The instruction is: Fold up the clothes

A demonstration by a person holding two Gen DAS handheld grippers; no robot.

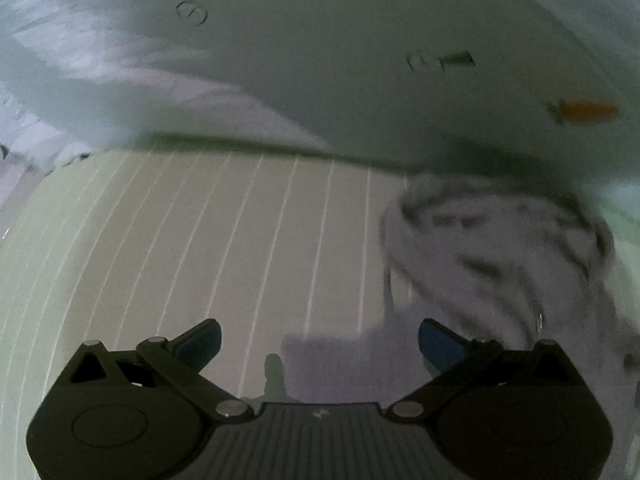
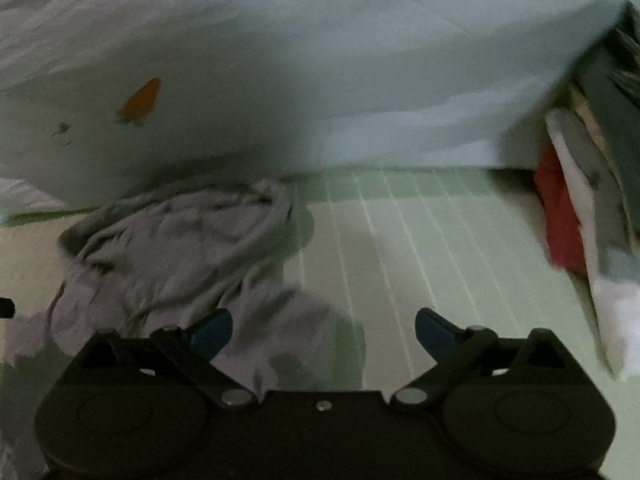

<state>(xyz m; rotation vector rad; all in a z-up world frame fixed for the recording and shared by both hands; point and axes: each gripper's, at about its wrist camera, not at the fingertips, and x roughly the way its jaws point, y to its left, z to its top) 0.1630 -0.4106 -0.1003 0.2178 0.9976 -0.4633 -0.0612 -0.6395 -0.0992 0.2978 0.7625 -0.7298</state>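
Note:
A crumpled grey garment (image 2: pixel 176 248) lies on a pale striped mat (image 2: pixel 420 240). In the left wrist view the garment (image 1: pixel 500 256) is at the right, blurred. My left gripper (image 1: pixel 320 340) is open and empty, low over the mat, with the garment's edge by its right finger. My right gripper (image 2: pixel 324 330) is open and empty, its left finger (image 2: pixel 212 332) over the garment's near edge.
A large pale bedding mass with an orange carrot print (image 2: pixel 142 98) lies behind the mat; the print also shows in the left wrist view (image 1: pixel 588 112). A stack of folded clothes, red and white (image 2: pixel 568 216), stands at the right.

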